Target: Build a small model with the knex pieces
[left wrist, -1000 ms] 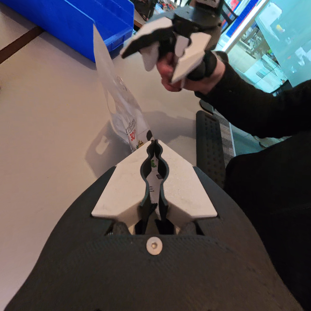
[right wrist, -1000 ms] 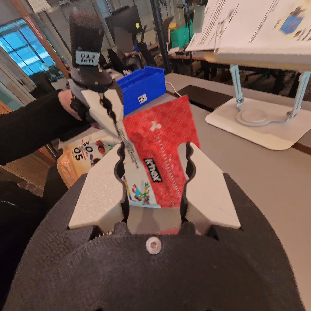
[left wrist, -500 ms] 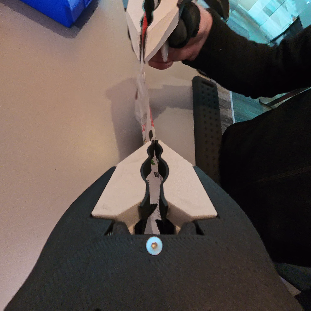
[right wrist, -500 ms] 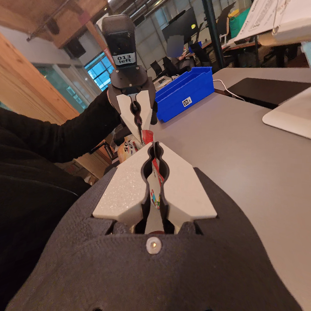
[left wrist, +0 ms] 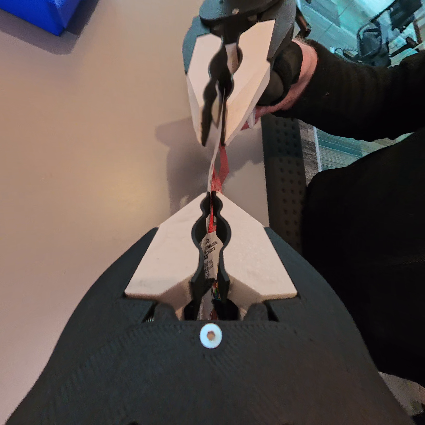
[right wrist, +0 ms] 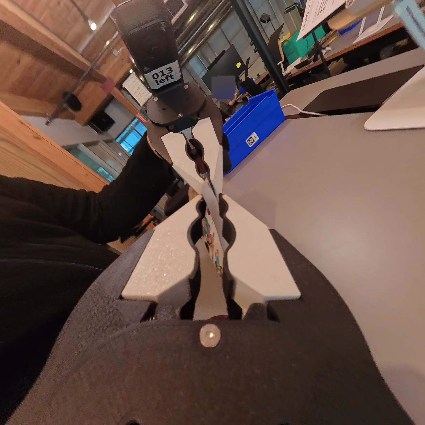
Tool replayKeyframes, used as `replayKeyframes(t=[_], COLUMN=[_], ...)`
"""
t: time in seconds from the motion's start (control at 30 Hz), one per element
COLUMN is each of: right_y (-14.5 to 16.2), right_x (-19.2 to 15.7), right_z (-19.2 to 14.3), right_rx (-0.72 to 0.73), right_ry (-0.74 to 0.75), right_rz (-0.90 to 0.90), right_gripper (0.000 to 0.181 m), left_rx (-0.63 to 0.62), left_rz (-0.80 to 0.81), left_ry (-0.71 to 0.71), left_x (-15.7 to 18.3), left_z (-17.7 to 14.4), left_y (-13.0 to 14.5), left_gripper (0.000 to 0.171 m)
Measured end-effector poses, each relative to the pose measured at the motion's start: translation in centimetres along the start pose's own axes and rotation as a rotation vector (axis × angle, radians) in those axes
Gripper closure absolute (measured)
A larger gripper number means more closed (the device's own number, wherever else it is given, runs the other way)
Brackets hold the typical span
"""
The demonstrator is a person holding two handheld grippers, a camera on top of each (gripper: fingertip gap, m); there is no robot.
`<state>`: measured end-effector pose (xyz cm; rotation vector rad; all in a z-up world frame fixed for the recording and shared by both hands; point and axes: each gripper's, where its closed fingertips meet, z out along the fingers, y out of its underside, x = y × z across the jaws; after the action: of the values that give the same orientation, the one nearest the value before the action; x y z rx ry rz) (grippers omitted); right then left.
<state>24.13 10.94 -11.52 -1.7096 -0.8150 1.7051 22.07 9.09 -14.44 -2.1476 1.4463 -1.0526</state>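
A red and white plastic bag point(left wrist: 218, 171) with colourful print hangs edge-on between both grippers, above the grey table point(left wrist: 80, 142). My left gripper point(left wrist: 211, 195) is shut on one edge of the bag. My right gripper point(right wrist: 211, 198) is shut on the opposite edge, with the bag point(right wrist: 212, 232) running between its fingers. The two grippers face each other tip to tip, a short strip of bag between them. The right gripper also shows in the left wrist view point(left wrist: 215, 141), held by a hand in a black sleeve. The left gripper also shows in the right wrist view point(right wrist: 209, 184).
A blue bin point(right wrist: 250, 131) stands on the table point(right wrist: 333, 195) behind the grippers; its corner also shows in the left wrist view point(left wrist: 46, 16). A white stand base point(right wrist: 400, 110) and a dark mat point(right wrist: 358, 94) lie at the right. A black chair armrest point(left wrist: 282, 174) is beside the table edge. About 4 cm separates my left fingertips from my right.
The right gripper, open around the bag a second ago, has shut on it. The two grippers have come closer together and the bag has turned edge-on between them.
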Motion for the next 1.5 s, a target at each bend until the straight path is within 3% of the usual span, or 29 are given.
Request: replayKeyframes(t=[0.03,0.17,0.7,0.97,1.3,1.5], right_y=[-0.3,0.5,1.9,2.5,2.4,3.5], right_x=[0.0,0.6,5.0,6.2,6.0,6.0], right_z=[0.0,1.0,0.9,0.9,0.8,1.2], right_rx=[-0.004,-0.132,-0.101,-0.11,-0.062,-0.155], right_ry=[0.006,0.015,0.087,0.171,0.187,0.227], right_rz=[-0.049,-0.15,0.008,-0.055,-0.097,-0.185], right_gripper=[0.167,0.181,0.181,0.181,0.181,0.17], left_rx=[-0.007,-0.045,0.056,0.09,0.103,0.113], left_rz=[-0.004,-0.012,-0.136,-0.207,-0.193,-0.162], left_ry=[0.025,0.024,-0.037,-0.073,-0.095,-0.111], left_x=[0.2,-0.5,-4.1,-5.5,-5.0,-4.3], left_z=[0.2,1.0,2.8,3.6,3.3,3.7], left_y=[0.0,0.1,-0.2,0.3,0.7,0.5], left_gripper=[0.171,0.171,0.171,0.171,0.171,0.171])
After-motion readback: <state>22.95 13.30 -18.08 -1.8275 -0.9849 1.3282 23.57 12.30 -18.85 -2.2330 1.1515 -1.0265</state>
